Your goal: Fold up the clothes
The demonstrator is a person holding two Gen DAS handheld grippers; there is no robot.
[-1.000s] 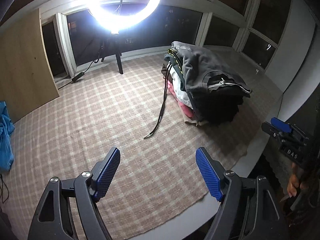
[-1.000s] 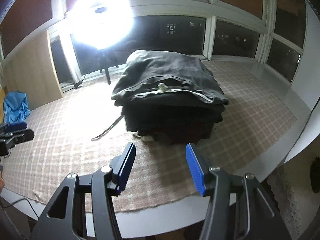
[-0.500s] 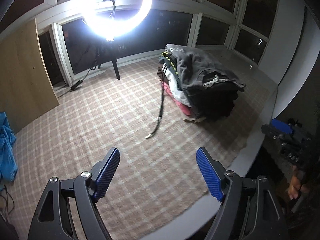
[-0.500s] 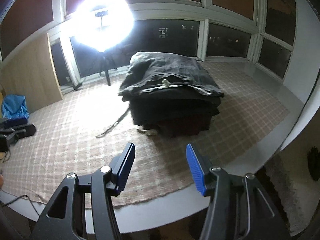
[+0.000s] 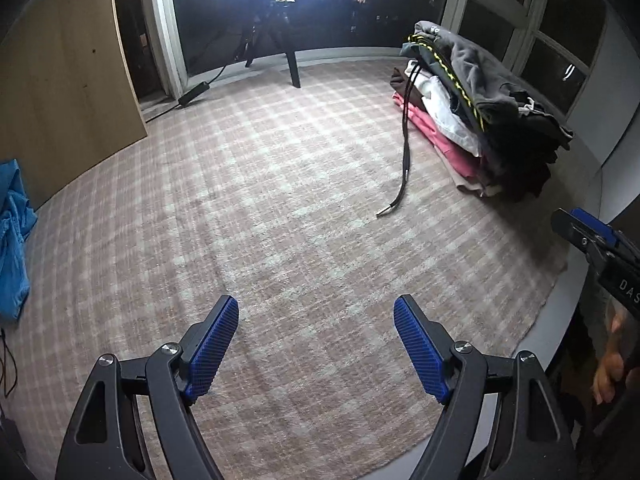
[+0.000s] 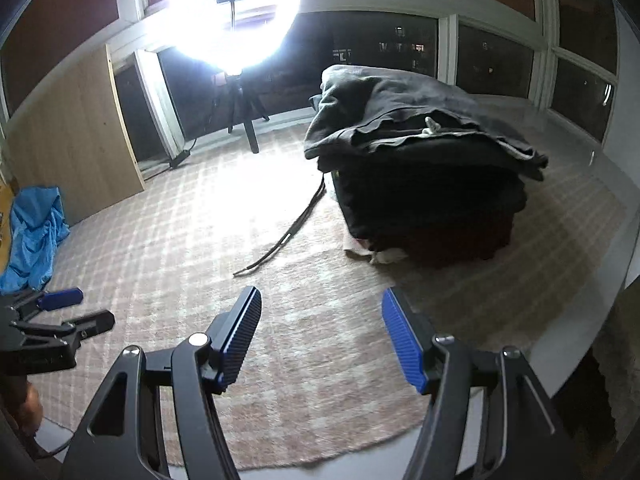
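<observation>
Sitting on the far right of the checked cloth [image 5: 280,200], the stack of folded clothes [image 5: 480,112] is topped by a dark grey garment [image 6: 420,120], with white and pink layers showing at its side in the left wrist view. A black drawstring [image 5: 404,152] trails from the stack down onto the cloth and ends well short of either tool. Well apart from the stack, at the far left edge, lies a crumpled blue garment [image 6: 32,236], unfolded and beside a wooden board [image 5: 60,80].

Neither tool carries anything. The left gripper [image 5: 316,344] hangs over bare cloth with its jaws spread wide, and the right gripper [image 6: 320,336] is likewise released, jaws apart and nothing between the blue pads [image 6: 400,344]. Each tool shows at the edge of the other's view.

Judging from this, one piece looks finished and stacked, and the step in hand is the gap between pieces. The next move probably calls for swinging left to the blue garment, pinching an edge of it with each tool, and dragging it onto the open middle of the cloth to spread flat. The loose drawstring could snag if cloth is pulled across it.

Compared with half a second ago, the left wrist view has dipped and drawn nearer the cloth: the ring light [image 6: 236,16] is now cut off at its top edge. The right view has moved closer to the stack.
</observation>
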